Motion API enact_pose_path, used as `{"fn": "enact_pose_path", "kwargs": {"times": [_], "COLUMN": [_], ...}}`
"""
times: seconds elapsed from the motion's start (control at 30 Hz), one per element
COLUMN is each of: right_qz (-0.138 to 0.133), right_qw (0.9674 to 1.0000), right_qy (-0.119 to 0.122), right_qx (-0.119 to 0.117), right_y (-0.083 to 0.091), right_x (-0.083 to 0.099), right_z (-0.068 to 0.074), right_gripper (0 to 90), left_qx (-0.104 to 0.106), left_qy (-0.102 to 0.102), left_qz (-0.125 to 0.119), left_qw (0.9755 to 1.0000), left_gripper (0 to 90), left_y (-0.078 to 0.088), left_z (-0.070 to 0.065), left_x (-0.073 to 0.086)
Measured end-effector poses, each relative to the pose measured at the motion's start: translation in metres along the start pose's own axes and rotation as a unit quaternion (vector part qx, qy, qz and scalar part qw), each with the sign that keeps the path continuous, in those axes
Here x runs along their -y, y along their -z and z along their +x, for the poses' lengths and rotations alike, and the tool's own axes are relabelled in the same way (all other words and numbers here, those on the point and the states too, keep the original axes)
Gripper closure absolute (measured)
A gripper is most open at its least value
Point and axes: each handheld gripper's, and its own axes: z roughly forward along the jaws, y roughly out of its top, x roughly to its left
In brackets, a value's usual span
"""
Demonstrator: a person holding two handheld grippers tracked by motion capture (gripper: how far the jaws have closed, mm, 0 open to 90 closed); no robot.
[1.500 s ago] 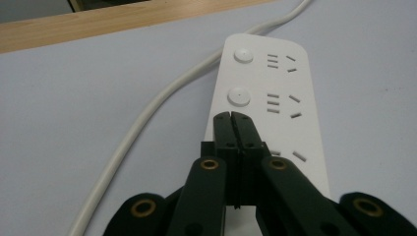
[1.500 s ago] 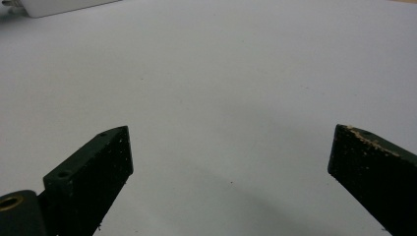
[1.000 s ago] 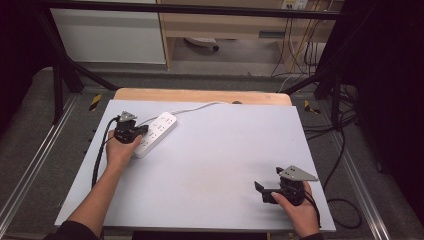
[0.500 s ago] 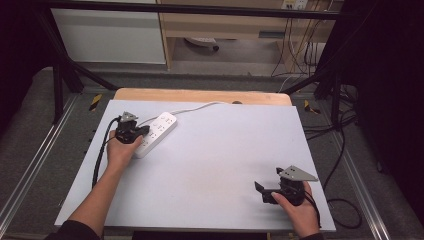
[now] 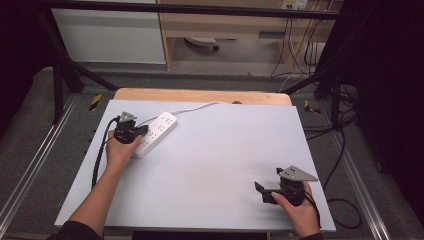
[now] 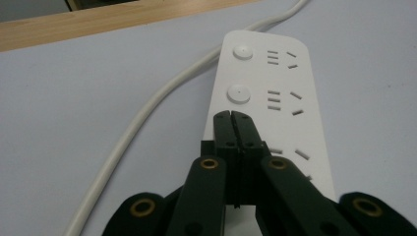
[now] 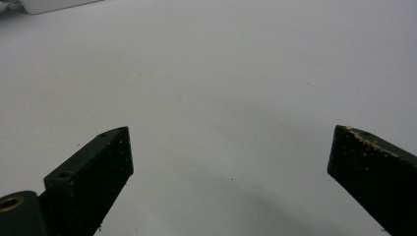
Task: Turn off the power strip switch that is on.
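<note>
Power strip (image 6: 275, 93) under closed left claw (image 6: 231, 116)

My high view looks forward and down from above my side, far enough to take in the whole table (image 5: 210, 165). The left gripper view sits very close and low over the power strip (image 6: 275, 98), facing along it (the same strip (image 5: 157, 132) lies at the table's far left from above). The right gripper view skims the bare table surface; the strip's edge (image 7: 54, 5) appears at its top left corner.
</note>
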Motion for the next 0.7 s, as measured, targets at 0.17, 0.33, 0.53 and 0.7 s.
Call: {"fn": "enact_pose_path", "kwargs": {"times": [0.17,0.33,0.53,0.7], "right_qz": [0.0,0.0,0.0,0.0], "right_qw": [1.0,1.0,1.0,1.0], "right_qy": [0.001,0.0,-0.002,-0.001], "right_qx": [0.001,0.001,0.0,0.001], "right_y": [0.0,0.0001,0.0003,0.0008], "right_x": [0.0002,0.0002,0.0,0.0001], "right_z": [-0.0001,0.0,0.0001,-0.0001], "right_gripper": [4.0,4.0,4.1,4.1], "left_qx": [-0.001,-0.001,-0.001,-0.001], "left_qy": [0.001,0.001,-0.001,0.0], "left_qz": [0.001,0.0,-0.004,-0.008], "left_qw": [1.0,1.0,1.0,1.0], "left_gripper": [90.0,90.0,90.0,90.0], "left_y": [0.0006,0.0005,0.0006,0.0004], "left_z": [-0.0001,-0.0005,-0.0006,0.0004], "left_x": [0.0001,0.0002,0.0015,0.0018]}}
